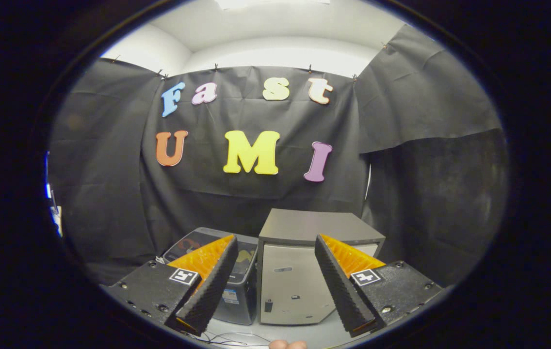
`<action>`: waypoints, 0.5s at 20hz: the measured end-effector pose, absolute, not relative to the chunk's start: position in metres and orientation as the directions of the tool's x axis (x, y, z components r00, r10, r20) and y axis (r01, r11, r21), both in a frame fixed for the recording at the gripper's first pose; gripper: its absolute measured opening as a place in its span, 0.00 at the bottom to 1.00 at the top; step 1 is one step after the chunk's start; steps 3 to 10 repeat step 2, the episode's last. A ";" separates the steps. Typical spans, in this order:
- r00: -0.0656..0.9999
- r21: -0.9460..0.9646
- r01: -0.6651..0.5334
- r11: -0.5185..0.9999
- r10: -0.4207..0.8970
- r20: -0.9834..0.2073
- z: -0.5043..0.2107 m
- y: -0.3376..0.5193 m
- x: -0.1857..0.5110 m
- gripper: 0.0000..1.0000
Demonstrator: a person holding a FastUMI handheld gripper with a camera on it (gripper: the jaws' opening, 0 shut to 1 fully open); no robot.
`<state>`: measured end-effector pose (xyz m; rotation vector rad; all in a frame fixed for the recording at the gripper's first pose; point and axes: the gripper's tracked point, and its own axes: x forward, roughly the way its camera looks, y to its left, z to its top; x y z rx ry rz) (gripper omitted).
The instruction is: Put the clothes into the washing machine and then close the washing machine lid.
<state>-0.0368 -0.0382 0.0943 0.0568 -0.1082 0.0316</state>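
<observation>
My gripper (275,238) is open, its two fingers spread wide with nothing between them. Beyond the left finger (212,281) stands a small dark washing machine (241,291) on a white table. Its dark glossy lid (198,242) lies flat on top. Reddish and yellowish shapes show at the lid, and I cannot tell whether they are clothes. The left finger hides much of the machine.
A grey box-like cabinet (290,286) with a dark flat top stands right beside the washing machine, just ahead between the fingers. Thin cables (229,337) lie on the white table (314,334) in front. A person's fingertips (287,344) show below the fingers. Black cloth walls close the booth.
</observation>
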 end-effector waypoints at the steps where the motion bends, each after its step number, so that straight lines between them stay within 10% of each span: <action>1: 0.994 0.056 -0.034 0.998 0.028 0.108 0.094 -0.038 -0.036 0.99; 10: 0.994 0.057 -0.033 0.998 0.027 0.106 0.094 -0.038 -0.035 0.99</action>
